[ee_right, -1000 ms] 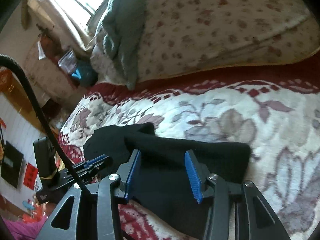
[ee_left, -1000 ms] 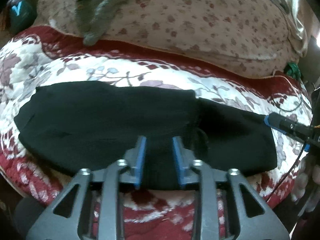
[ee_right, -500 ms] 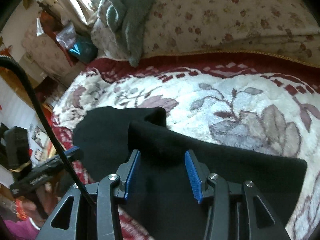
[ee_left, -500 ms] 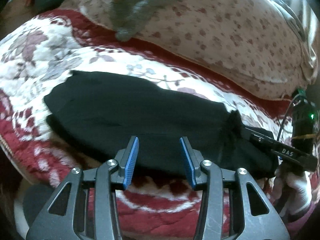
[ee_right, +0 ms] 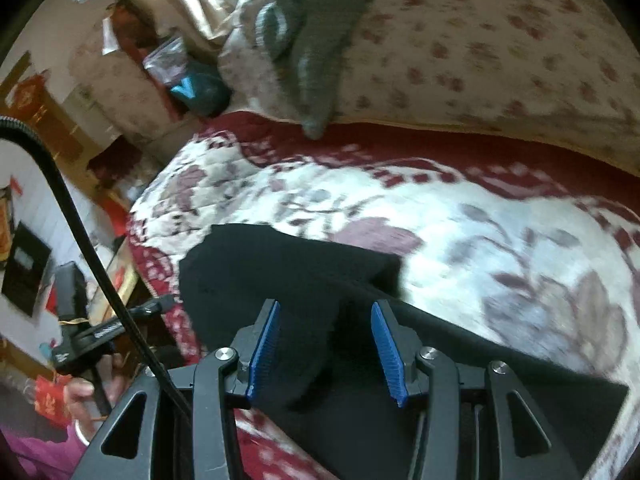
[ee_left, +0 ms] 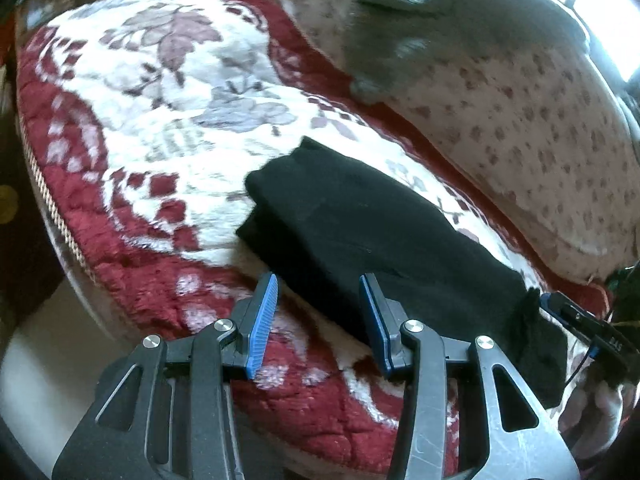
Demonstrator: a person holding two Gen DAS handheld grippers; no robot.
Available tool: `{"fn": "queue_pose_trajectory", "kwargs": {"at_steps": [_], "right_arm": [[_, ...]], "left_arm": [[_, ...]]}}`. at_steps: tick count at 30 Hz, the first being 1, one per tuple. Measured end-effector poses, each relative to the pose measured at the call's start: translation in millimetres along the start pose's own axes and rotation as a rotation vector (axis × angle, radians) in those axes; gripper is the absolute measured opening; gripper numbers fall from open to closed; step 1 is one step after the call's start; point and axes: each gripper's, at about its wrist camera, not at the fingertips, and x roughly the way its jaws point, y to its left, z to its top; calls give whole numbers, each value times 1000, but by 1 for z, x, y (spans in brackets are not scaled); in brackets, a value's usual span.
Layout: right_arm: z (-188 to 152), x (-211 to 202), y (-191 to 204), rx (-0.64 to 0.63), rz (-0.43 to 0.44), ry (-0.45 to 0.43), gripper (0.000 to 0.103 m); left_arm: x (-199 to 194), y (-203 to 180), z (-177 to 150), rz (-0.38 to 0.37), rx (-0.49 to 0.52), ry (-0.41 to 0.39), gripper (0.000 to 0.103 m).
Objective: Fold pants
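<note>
The black pants (ee_left: 360, 232) lie folded lengthwise on the red and white floral blanket (ee_left: 160, 128), running from the middle to the lower right. My left gripper (ee_left: 318, 320) is open and empty, just above the near edge of the pants. In the right wrist view the pants (ee_right: 288, 280) lie under my right gripper (ee_right: 324, 348), which is open and empty with a fold of black cloth between and below its blue pads. The right gripper's tip (ee_left: 576, 316) shows at the pants' right end in the left wrist view.
A floral duvet (ee_left: 520, 100) with a grey garment (ee_left: 440, 12) on it lies behind the pants. The bed's edge (ee_left: 52, 208) drops off at the left. The left gripper and hand (ee_right: 80, 336) show at the left in the right wrist view, beside room clutter.
My left gripper has opened, let go of the pants' edge and swung left toward their end. My right gripper stays open and has moved further over the pants.
</note>
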Motion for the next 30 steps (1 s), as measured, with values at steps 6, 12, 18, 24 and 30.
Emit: {"fn": "queue_pose_trajectory", "kwargs": {"at_steps": [6, 12, 18, 24, 30], "right_arm": [[27, 45, 33, -72, 95, 72, 50], [52, 101, 76, -172, 162, 150, 51], [74, 148, 110, -256, 180, 202, 51], [88, 191, 134, -344, 164, 263, 51], [88, 230, 155, -512, 122, 333, 57]], "left_arm": [[4, 14, 3, -62, -86, 5, 60], [18, 24, 3, -80, -146, 39, 61], [28, 26, 4, -80, -204, 25, 61], [40, 24, 4, -79, -215, 35, 62], [46, 21, 5, -68, -213, 29, 67]]}}
